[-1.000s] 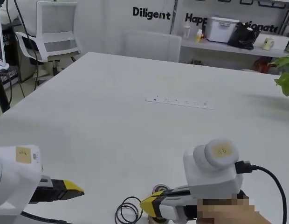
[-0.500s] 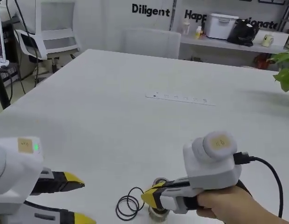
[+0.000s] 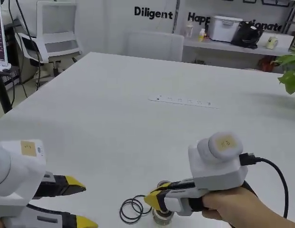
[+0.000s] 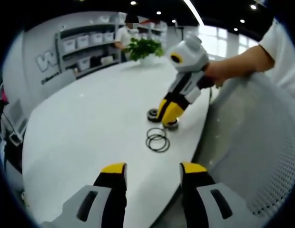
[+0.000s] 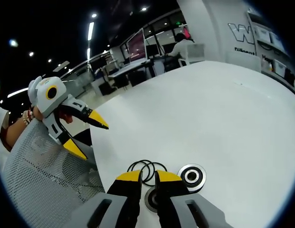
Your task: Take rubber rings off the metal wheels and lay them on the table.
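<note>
Table (image 3: 138,118): broad bare surface through centre and upper frame, open to passage. A flat power strip (image 3: 183,102) lies centre right, well apart from the rest. The lower centre is crowded: rings (image 3: 132,208) lie flat near the front edge, wheels (image 3: 162,217) stand just right of them, and the right gripper (image 3: 150,202) is over the wheels. The left gripper (image 3: 83,203), lower left, jaws spread, has bare table between it and the rings. A chair (image 3: 57,28) stands beyond the table, upper left.

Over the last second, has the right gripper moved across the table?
No. The right gripper stays over the same metal wheel, its tips beside the rubber rings. The small shift is the camera's.
</note>
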`<state>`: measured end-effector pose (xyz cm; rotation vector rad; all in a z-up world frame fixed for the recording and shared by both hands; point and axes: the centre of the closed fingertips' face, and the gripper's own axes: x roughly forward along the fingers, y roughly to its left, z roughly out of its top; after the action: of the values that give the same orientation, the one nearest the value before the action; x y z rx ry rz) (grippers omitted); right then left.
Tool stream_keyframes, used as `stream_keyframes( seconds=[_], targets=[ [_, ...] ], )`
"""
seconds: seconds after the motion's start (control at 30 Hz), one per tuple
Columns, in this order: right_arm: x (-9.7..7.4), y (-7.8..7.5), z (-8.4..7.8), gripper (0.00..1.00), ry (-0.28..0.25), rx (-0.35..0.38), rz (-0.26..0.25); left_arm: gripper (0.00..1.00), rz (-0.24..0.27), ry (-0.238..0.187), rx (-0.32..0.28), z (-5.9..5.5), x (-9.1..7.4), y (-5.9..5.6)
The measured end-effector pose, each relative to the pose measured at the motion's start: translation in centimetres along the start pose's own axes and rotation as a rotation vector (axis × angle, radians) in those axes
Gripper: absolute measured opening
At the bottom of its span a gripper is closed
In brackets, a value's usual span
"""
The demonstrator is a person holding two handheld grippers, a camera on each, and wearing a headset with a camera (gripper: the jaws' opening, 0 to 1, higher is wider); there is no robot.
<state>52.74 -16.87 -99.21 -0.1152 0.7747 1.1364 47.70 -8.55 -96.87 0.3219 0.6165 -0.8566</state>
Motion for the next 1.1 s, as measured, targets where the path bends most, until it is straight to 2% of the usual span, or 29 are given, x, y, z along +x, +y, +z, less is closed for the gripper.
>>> stream_keyframes(
  seconds=[0.23, 0.4, 0.53, 0.63, 0.8, 1.0, 1.1],
  targets=[
    [-0.5, -0.6, 0.7, 0.10, -0.031, 0.017, -0.017, 0.45, 0.001, 0.000, 0.000, 0.0, -0.1, -0.1],
    [-1.2, -1.4, 1.6, 0.10, -0.076, 0.048, -0.042, 0.45, -0.011, -0.043, -0.030, 0.7, -0.2, -0.1],
    [-1.8, -2.2, 2.1, 0.11, -0.105, 0.074, -0.059, 0.46, -0.014, -0.043, -0.018, 0.8, -0.1, 0.1],
    [-2.3, -3.1, 2.2, 0.10, -0.121, 0.099, -0.083, 0.46, -0.022, -0.053, -0.008, 1.3, -0.2, 0.1],
    [-3.1, -4.2, 2.6, 0.10, -0.157, 0.138, -0.112, 0.47, -0.016, -0.095, -0.014, 2.9, -0.7, 0.8],
    [-4.1, -5.5, 3.0, 0.10, -0.203, 0.204, -0.147, 0.47, 0.009, -0.147, 0.002, 5.8, -1.1, 2.3],
    [-4.5, -6.1, 3.0, 0.10, -0.218, 0.232, -0.163, 0.46, 0.011, -0.161, 0.023, 7.2, -0.8, 2.6]
  ],
)
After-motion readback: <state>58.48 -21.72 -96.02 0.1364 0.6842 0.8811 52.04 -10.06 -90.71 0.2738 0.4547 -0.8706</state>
